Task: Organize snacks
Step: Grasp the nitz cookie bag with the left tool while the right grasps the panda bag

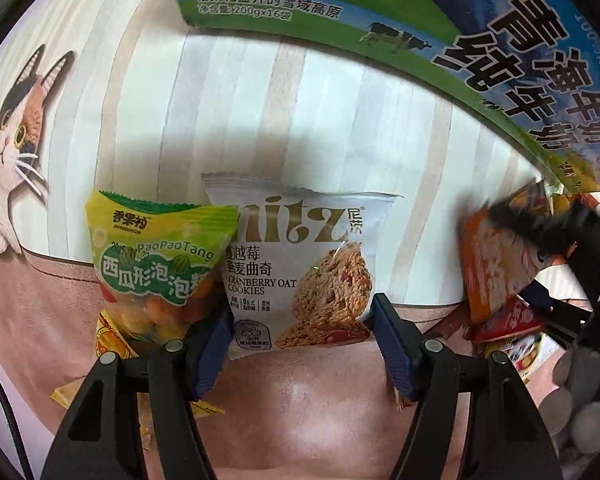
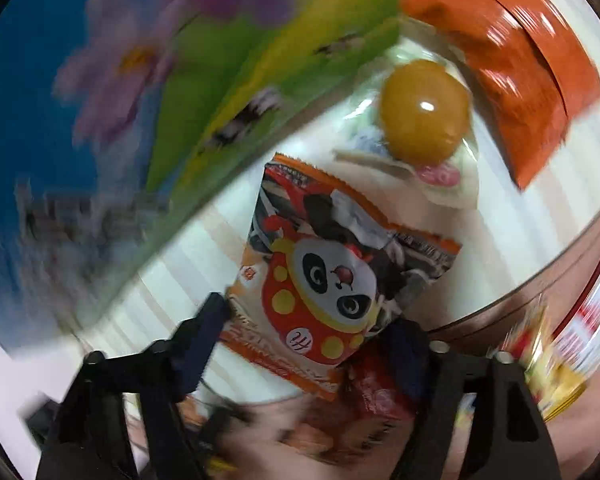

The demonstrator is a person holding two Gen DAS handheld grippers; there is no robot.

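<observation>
Far left in the left wrist view: a printed calico cat (image 1: pixel 16 140) on the striped cream-and-pink cloth (image 1: pixel 220 120) over the desk. Next along, a yellow-green crinkly bag of watermelon-shaped bubble gum (image 1: pixel 156 256), lying just beside and slightly over the white foil packet of cranberry oat cookies (image 1: pixel 300 272), with a yellow sachet (image 1: pixel 112 340) peeking out beneath. Left tongs (image 1: pixel 302 332) clamped on the cookie packet, blue pads pressing its two lower side edges. Likely light and puffy, film slippery, cookie inside brittle; best held gently by the flat sealed margins, not across the middle. Above and to the right, a large green-and-blue cardboard milk carton box (image 1: pixel 420 20) tipped over the scene. At the right edge, blurred, the other tool with an orange packet (image 1: pixel 496 268) and a small heap of red and yellow wrappers. In the right wrist view, much motion blur: the same box (image 2: pixel 180 100) at left, then the right tongs (image 2: pixel 312 344) closed on the lower end of an orange plastic packet printed with a panda (image 2: pixel 340 280), lifted off the cloth. Soft, light, crinkly; a hold on the seam seems safest against slipping. Further right, a clear wrapper with an amber-brown egg-shaped snack (image 2: pixel 424 112), smooth and probably slippery, then a glossy orange box (image 2: pixel 532 80).
</observation>
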